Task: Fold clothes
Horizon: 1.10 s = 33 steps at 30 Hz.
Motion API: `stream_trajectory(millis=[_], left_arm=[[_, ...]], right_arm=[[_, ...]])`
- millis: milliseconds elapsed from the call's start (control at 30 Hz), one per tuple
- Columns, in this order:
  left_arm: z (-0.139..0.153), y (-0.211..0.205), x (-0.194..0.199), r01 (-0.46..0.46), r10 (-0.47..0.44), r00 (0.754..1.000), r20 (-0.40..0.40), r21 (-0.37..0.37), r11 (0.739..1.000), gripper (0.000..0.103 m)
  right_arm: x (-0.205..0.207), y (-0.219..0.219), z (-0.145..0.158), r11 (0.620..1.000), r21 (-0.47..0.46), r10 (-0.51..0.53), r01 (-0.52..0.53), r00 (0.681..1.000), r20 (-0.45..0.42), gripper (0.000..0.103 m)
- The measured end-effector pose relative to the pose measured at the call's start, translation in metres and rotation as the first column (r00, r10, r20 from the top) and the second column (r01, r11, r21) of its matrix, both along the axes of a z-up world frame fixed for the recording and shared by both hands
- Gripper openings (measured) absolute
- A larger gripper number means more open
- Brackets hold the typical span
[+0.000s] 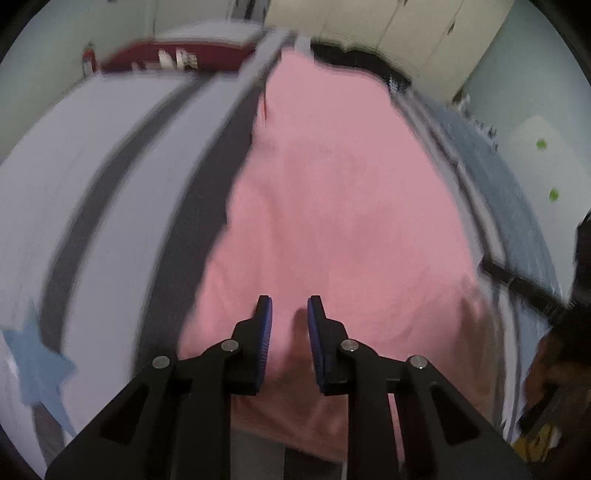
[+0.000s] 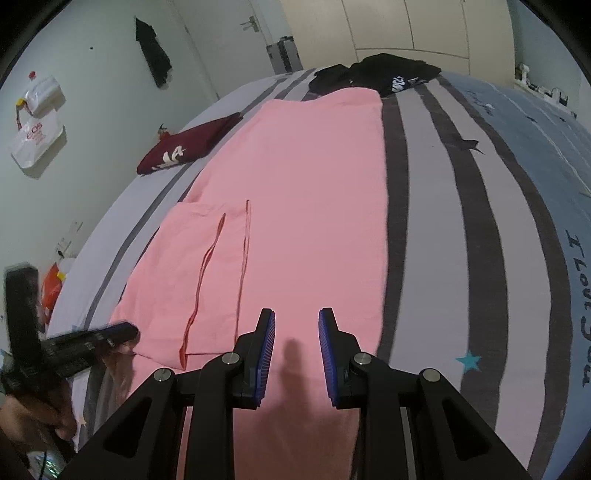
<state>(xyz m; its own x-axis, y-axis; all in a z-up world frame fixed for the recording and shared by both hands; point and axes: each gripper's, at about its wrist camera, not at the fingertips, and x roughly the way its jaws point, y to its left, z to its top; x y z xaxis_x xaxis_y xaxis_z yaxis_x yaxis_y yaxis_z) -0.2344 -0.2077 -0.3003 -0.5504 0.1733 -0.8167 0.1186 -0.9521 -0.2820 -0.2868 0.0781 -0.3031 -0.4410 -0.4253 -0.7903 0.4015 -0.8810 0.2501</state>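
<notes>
A bed (image 2: 436, 229) with grey-and-dark striped bedding fills the room centre, pale walls (image 2: 110, 92) stand at 9 to 11 o'clock, a door (image 2: 236, 40) at 11 o'clock, and cream wardrobe panels (image 2: 406, 29) at 12 to 1 o'clock.

Dim, even indoor light; the left wrist view is motion-blurred, the right sharp, both bending and darkening at corners.
</notes>
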Motion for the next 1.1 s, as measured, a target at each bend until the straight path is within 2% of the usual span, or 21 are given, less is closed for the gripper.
stream_trajectory(millis=[100,167,300,400,467,533,600,733,900,1100], left_arm=[[0.016,-0.007,-0.026,0.006,-0.007,0.998,-0.069,-0.026,1.0,0.017],[0.015,-0.008,-0.051,0.023,-0.026,0.997,-0.078,-0.044,0.999,0.017],[0.001,0.001,-0.094,0.09,-0.095,0.993,-0.069,-0.079,0.993,0.015],[-0.015,-0.005,-0.116,0.101,-0.105,0.994,-0.03,-0.11,0.989,0.012],[-0.029,-0.014,-0.12,0.075,-0.075,0.997,0.004,-0.126,0.989,0.002],[-0.032,-0.018,-0.114,0.057,-0.058,0.998,-0.009,-0.109,0.992,0.002],[-0.027,-0.014,-0.112,0.058,-0.06,0.998,-0.013,-0.124,0.991,0.002],[-0.012,-0.018,-0.117,0.058,-0.063,0.996,-0.056,-0.081,0.995,0.002],[-0.019,-0.018,-0.146,0.114,-0.117,0.993,-0.033,-0.094,0.989,0.002],[-0.015,-0.029,-0.138,0.128,-0.13,0.991,-0.022,-0.06,0.99,0.002]], right_arm=[[-0.005,-0.007,-0.001,1.0,0.001,0.0,0.0,1.0,-0.008,0.022],[-0.011,-0.01,-0.002,1.0,-0.004,-0.015,0.015,1.0,-0.009,0.022],[-0.024,-0.018,-0.003,0.999,-0.016,-0.037,0.036,0.999,-0.016,0.022],[-0.033,-0.026,-0.004,0.999,-0.018,-0.037,0.037,0.999,-0.024,0.022],[-0.039,-0.031,-0.007,0.999,-0.018,-0.036,0.036,0.999,-0.026,0.022],[-0.042,-0.034,-0.013,0.999,-0.015,-0.039,0.039,0.999,-0.018,0.022],[-0.046,-0.038,-0.022,0.999,-0.002,-0.041,0.041,0.999,-0.005,0.022],[-0.051,-0.039,-0.034,0.999,0.027,-0.043,0.043,0.999,0.004,0.022],[-0.055,-0.036,-0.033,0.998,0.03,-0.055,0.056,0.998,-0.014,0.022],[-0.068,-0.032,-0.04,0.997,0.047,-0.066,0.067,0.998,-0.009,0.022]])
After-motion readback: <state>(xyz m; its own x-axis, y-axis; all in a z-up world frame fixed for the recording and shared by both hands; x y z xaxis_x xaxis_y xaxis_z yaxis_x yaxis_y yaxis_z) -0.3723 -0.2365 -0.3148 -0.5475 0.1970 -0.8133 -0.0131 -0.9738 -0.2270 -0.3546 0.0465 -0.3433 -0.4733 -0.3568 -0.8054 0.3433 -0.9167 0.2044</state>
